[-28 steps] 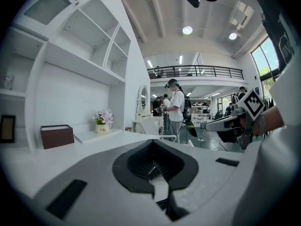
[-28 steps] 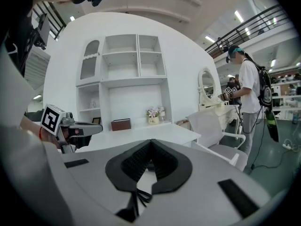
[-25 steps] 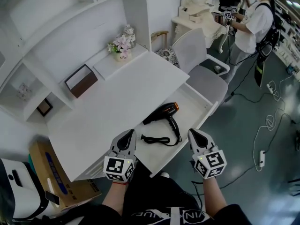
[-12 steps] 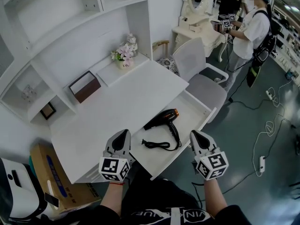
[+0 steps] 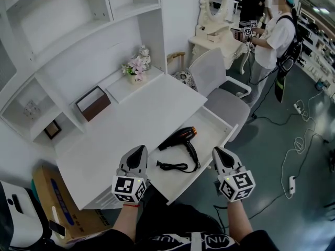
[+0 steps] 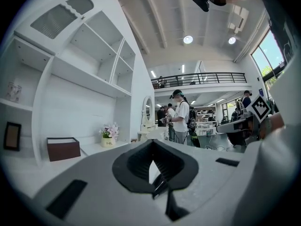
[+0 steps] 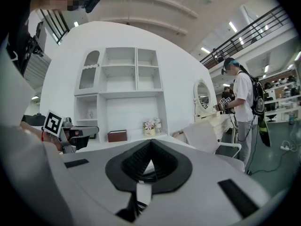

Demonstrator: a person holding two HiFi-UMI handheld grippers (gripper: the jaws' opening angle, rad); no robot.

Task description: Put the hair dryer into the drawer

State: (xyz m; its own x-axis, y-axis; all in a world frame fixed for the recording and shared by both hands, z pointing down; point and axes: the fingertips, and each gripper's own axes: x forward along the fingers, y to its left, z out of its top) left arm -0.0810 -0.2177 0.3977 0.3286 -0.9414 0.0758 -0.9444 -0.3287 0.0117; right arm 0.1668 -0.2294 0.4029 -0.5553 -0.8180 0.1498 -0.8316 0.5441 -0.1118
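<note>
**Q:** Where is the hair dryer?

**A:** It lies inside the open drawer under the worktop, with its cord looped beside it. My left tongs and right tongs hover nearby, both closed and empty.

**Q:** How would it handle?

**A:** Probably rigid, fairly light and smooth-shelled. I would grip the handle and mind the limp cord.

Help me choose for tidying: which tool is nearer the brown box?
Left. The left tool is at the desk's front edge, across from the brown box; the right tool is beside the drawer.
</note>
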